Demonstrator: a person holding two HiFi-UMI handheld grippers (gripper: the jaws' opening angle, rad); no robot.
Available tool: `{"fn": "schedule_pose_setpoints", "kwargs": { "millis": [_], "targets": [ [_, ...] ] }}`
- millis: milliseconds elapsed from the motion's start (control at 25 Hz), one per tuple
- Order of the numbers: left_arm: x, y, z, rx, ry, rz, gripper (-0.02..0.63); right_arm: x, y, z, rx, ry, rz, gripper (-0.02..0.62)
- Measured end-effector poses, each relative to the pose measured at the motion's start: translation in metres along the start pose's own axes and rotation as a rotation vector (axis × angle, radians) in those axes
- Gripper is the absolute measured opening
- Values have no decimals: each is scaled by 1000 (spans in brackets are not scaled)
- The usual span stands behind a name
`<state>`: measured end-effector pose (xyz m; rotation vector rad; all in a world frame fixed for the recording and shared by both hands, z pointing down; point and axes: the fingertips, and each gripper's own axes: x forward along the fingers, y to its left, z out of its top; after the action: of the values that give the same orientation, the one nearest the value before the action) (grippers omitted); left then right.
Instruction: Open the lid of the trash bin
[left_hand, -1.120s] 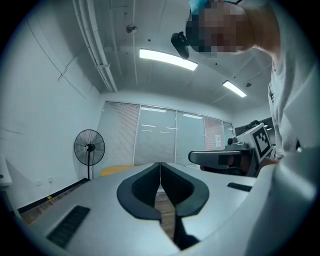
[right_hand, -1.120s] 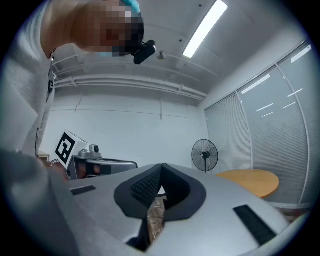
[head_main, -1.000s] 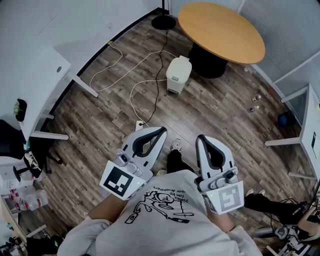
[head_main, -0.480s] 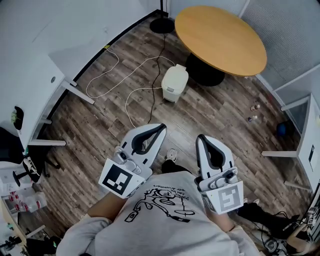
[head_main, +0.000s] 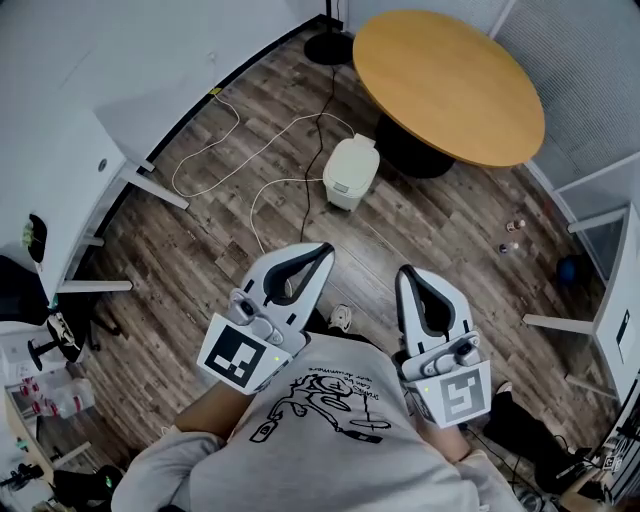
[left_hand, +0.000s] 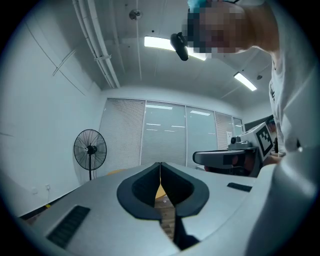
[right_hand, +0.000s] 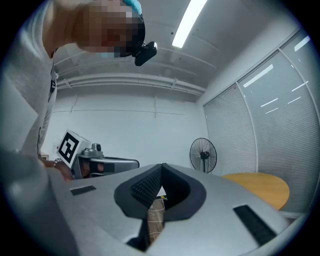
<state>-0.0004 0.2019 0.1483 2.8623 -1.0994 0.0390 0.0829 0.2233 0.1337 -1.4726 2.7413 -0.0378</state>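
You have no word or number here that can be read. Your shirt (head_main: 330, 440) carries a black line drawing with lettering curved round it, upside down in the head view and too small to make out. Just left of that print the left cube (head_main: 238, 360), and just right of it the right cube (head_main: 455, 393), each show a black-and-white square marker, a pattern without letters.

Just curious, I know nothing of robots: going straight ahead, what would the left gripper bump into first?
Nothing close. The left gripper aims roughly toward the trash bin; it may pass above, depth unclear.
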Motion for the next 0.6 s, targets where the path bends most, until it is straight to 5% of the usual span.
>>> {"fn": "schedule_pose_setpoints", "kwargs": {
  "millis": [600],
  "targets": [
    [59, 124, -5, -23, -1, -15, 21, 129, -39, -19, -3, 45, -7, 5]
  ]
}}
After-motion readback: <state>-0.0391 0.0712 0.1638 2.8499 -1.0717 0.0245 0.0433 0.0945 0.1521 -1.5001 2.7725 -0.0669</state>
